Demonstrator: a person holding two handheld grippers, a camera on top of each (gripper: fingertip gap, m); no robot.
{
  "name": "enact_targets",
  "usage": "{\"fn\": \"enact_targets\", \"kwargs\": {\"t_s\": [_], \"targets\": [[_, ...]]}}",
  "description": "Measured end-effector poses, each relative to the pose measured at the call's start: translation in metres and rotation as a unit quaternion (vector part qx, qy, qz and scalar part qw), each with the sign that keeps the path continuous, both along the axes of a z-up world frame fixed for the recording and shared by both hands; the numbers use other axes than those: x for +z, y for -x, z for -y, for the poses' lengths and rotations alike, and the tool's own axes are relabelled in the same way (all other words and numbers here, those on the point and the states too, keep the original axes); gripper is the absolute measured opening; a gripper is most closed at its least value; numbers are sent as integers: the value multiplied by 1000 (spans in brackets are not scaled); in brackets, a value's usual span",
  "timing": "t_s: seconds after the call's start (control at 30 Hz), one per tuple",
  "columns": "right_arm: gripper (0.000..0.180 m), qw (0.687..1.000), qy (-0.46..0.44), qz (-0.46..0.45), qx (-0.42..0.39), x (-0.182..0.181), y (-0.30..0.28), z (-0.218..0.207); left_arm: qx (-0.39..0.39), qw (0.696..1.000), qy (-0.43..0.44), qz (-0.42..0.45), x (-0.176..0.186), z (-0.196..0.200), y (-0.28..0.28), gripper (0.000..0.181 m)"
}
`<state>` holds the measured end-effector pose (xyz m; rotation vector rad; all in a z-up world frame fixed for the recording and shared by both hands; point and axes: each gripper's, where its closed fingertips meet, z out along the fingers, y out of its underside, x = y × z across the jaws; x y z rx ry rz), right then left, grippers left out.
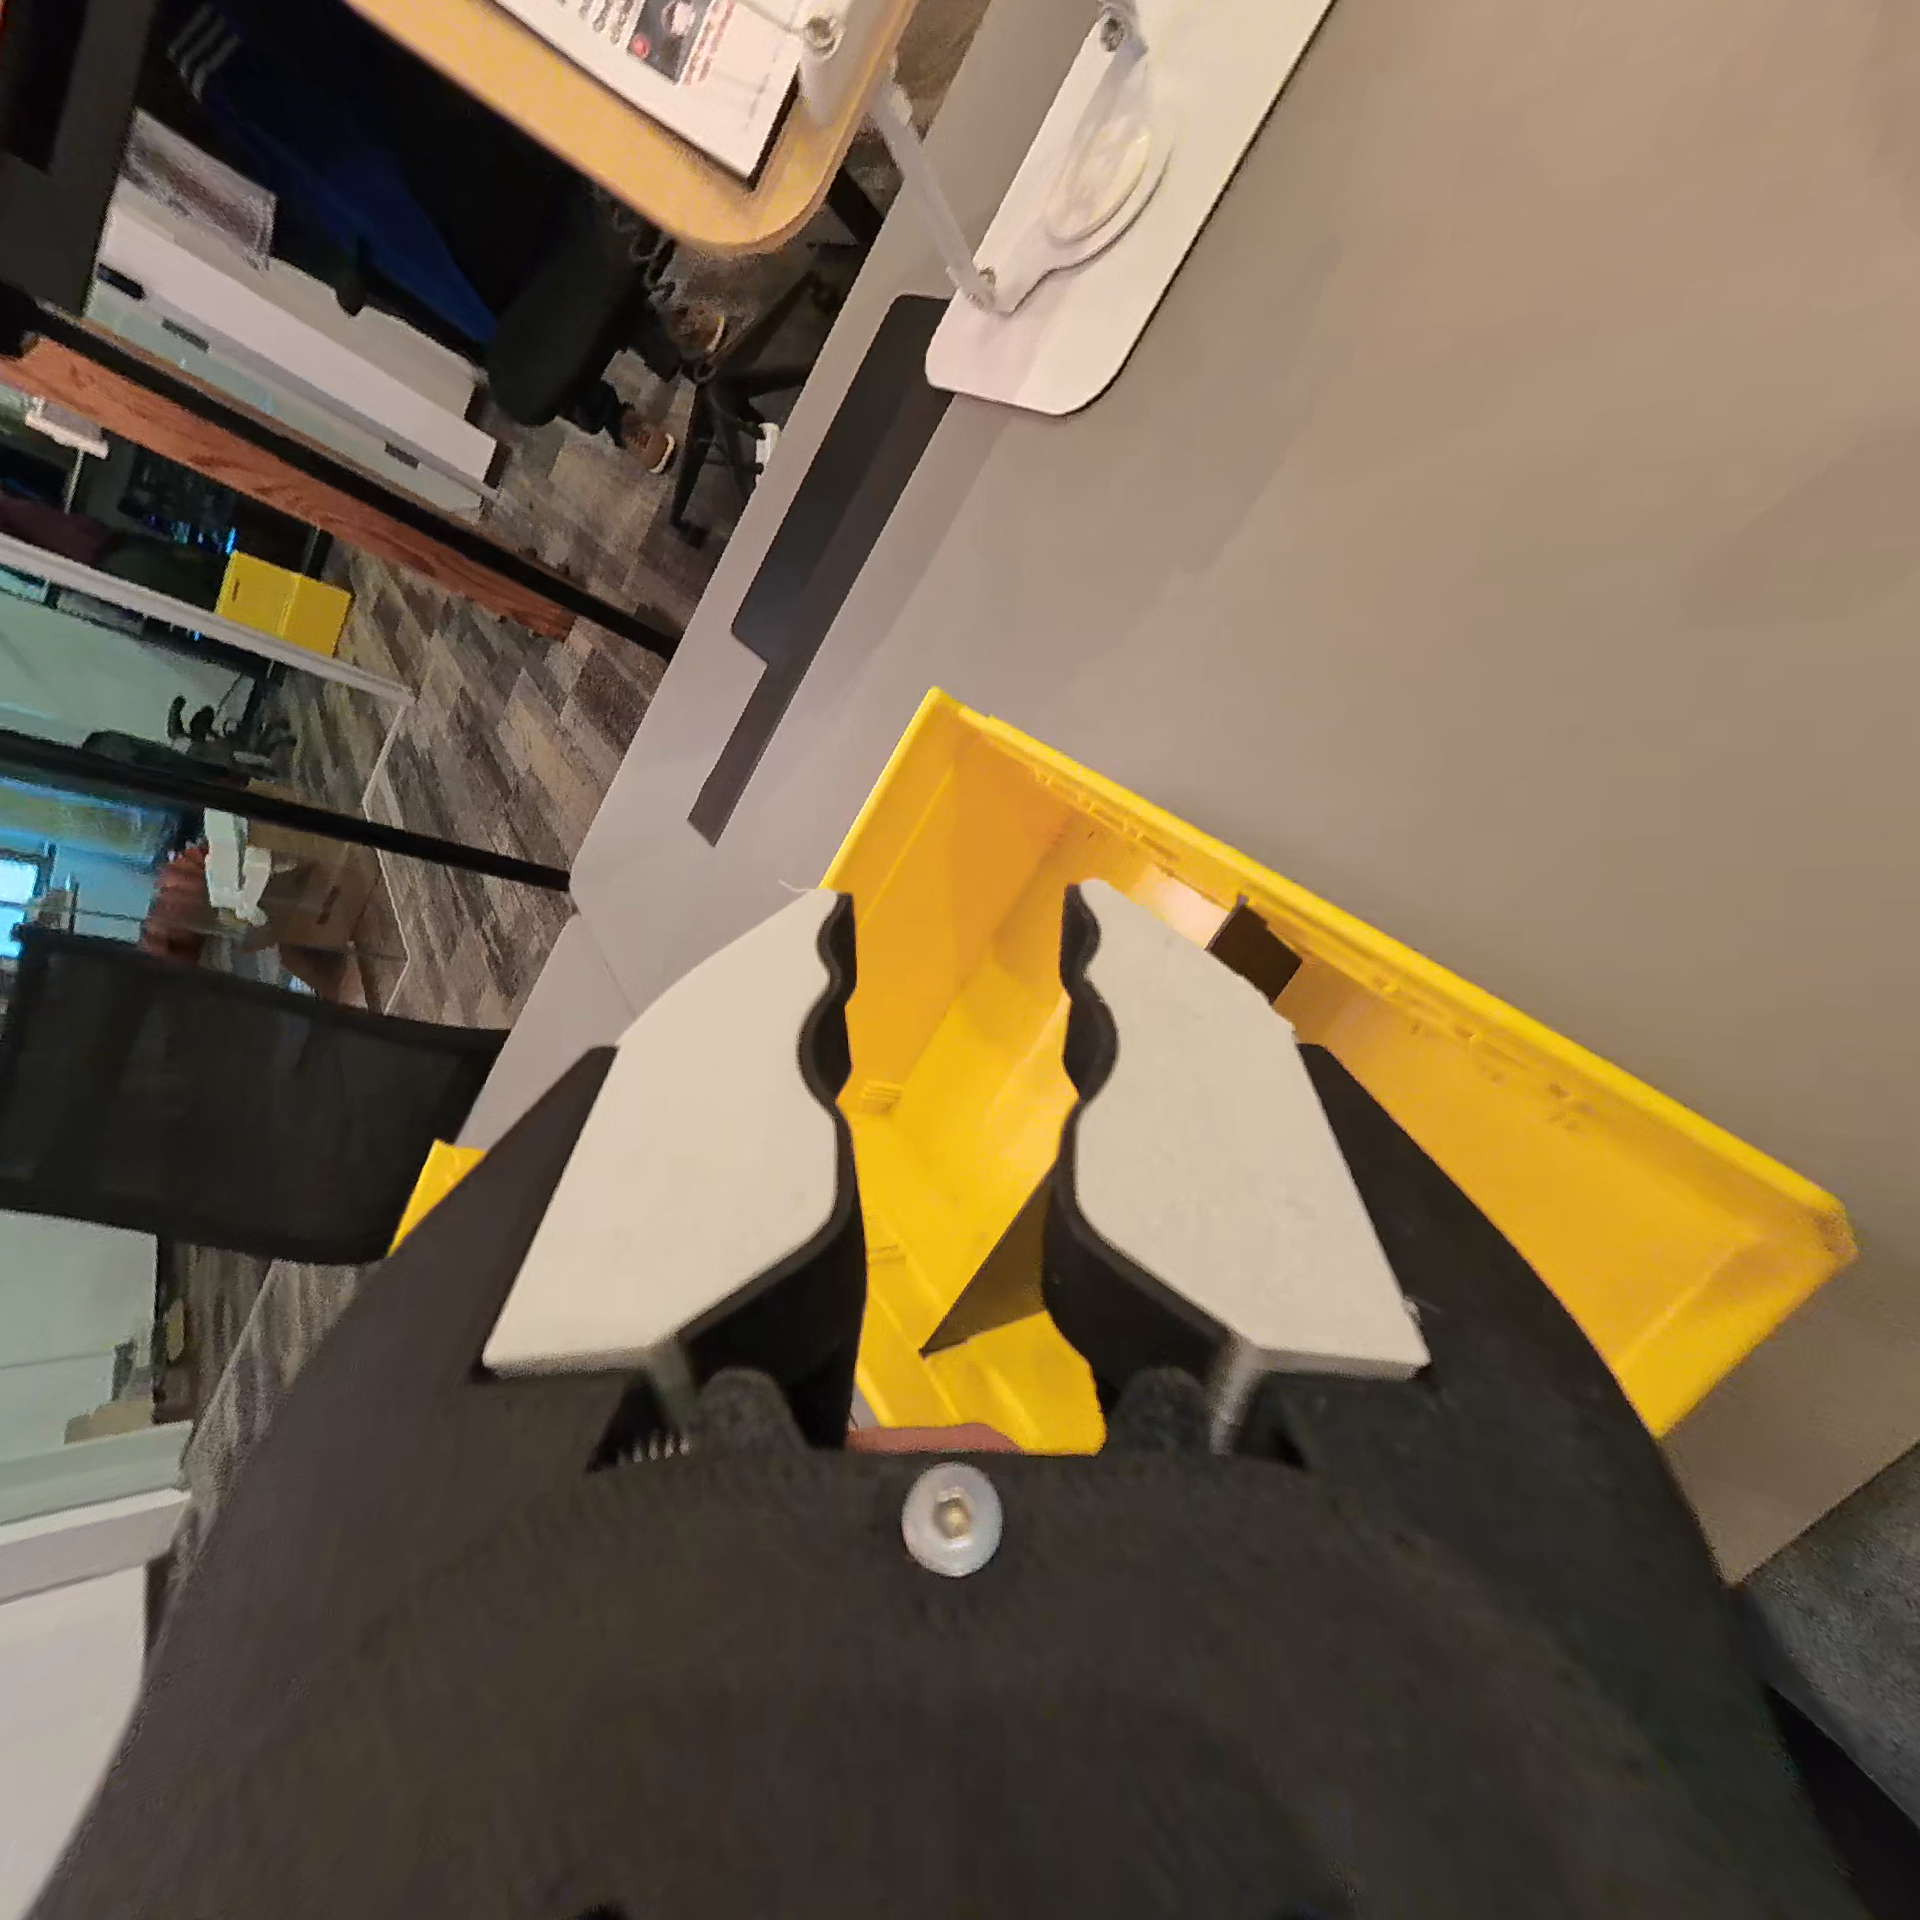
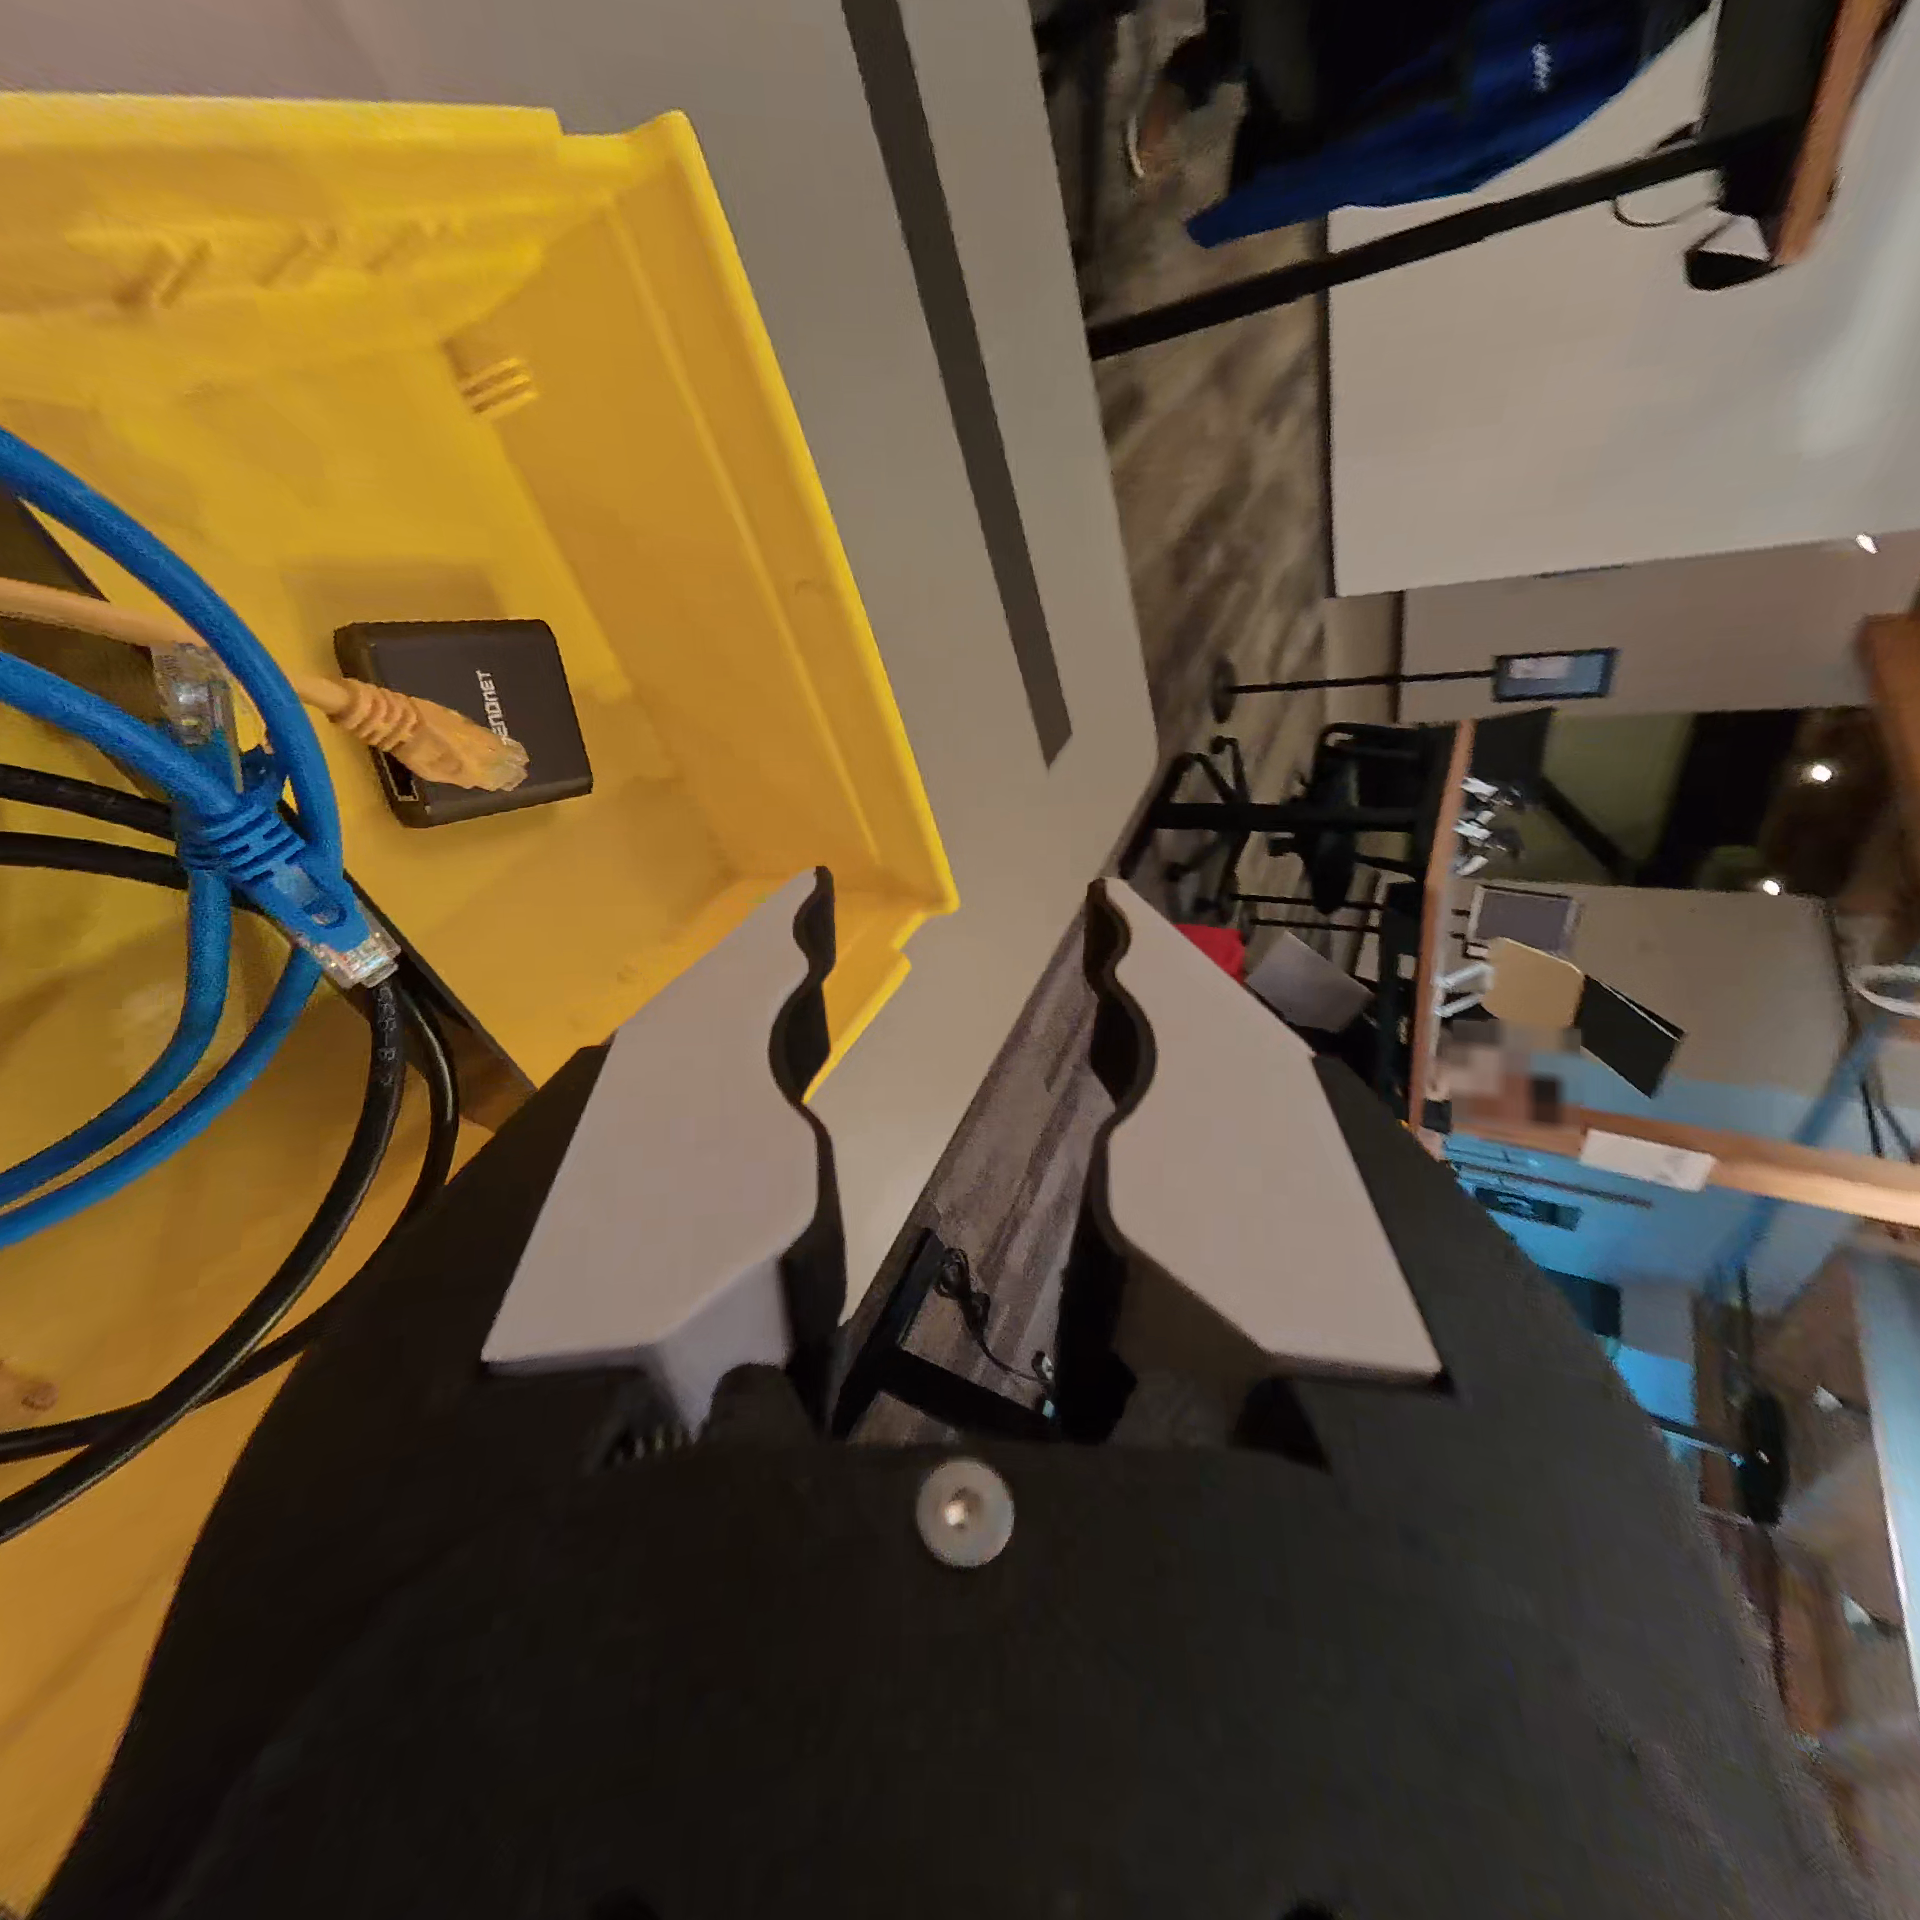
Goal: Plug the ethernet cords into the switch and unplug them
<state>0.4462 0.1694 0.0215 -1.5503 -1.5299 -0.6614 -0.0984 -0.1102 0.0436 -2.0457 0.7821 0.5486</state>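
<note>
Left gripper (image 1: 951, 914) hangs over the yellow bin (image 1: 1558, 1195) on the grey surface (image 1: 1455, 520), fingers wide and empty; right gripper (image 2: 956, 894) sits past the bin's (image 2: 810, 520) edge, fingers wide too, nothing between them. Inside the bin a small black box, probably the switch (image 2: 468, 717), lies flat with the orange cord (image 2: 436, 743) plug resting across its top, not in a port. The blue cord (image 2: 208, 831) loops just beside it, plug loose, over the black cable (image 2: 416, 1091).
</note>
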Motion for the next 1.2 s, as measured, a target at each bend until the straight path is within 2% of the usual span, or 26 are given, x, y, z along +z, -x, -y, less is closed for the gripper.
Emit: {"fn": "enact_targets", "kwargs": {"t_s": [0.03, 0.3, 0.53, 0.77, 0.83, 0.93, 1.03, 1.2], "targets": [[48, 1000, -6, 0, -4, 2, -1, 4, 8, 1000, -2, 4, 1, 3, 4, 38], [48, 999, -33, 3, -24, 7, -11, 31, 103, 994, -11, 39, -6, 31, 51, 45], [49, 998, -25, -24, -56, -1, -28, 50, 184, 977, 12, 111, -41, 72, 99, 60], [49, 995, -7, -42, -86, -19, -43, 61, 220, 964, 20, 149, -62, 94, 121, 68], [57, 990, 18, -83, -114, -22, -54, 62, 231, 959, 21, 160, -66, 97, 125, 73], [72, 967, 99, -166, -168, -41, -77, 68, 238, 949, 57, 198, -83, 102, 123, 84], [63, 942, 174, -223, -182, -61, -86, 84, 246, 943, 87, 208, -102, 107, 121, 86], [70, 910, 256, -261, -196, -94, -85, 98, 268, 929, 105, 231, -121, 105, 120, 85]]}}
